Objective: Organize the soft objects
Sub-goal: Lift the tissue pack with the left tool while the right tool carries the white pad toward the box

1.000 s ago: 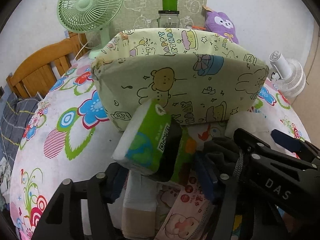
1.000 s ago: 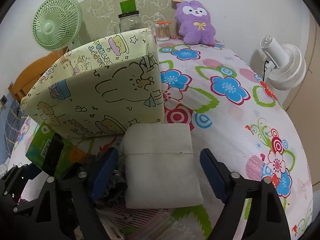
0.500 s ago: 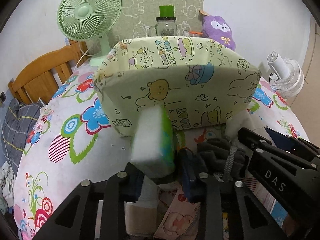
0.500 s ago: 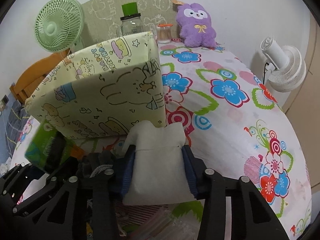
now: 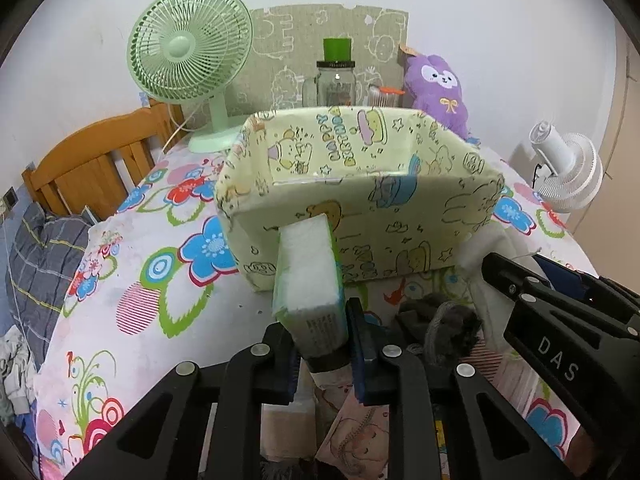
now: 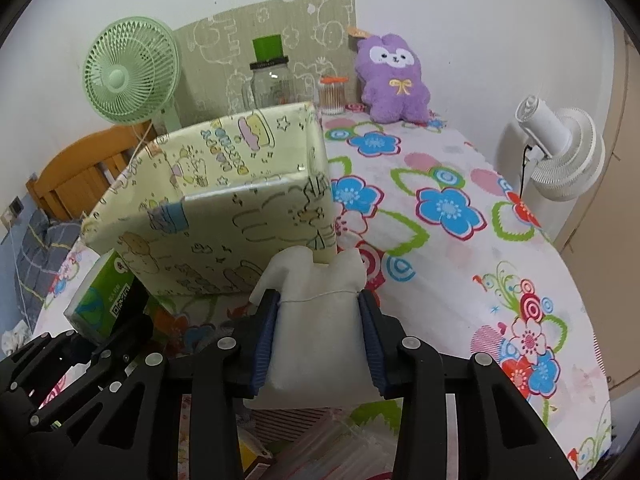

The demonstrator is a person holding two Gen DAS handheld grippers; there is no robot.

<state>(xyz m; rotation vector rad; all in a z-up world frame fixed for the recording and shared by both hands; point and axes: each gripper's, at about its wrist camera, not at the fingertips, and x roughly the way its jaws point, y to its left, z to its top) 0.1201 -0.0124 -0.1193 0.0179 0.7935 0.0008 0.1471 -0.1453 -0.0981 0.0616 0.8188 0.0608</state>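
Pointing toward the box [image 5: 360, 208], tissue pack [image 5: 310, 276] pinched by left claw [image 5: 322, 352]; right claw [image 6: 320, 344] squeezing white pouch [image 6: 318, 336].

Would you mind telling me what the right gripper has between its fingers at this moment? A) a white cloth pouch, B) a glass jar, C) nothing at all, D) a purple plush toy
A: in the right wrist view the right gripper has its blue pads pressed against both sides of the white cloth pouch, which bulges out above them in front of the patterned box.
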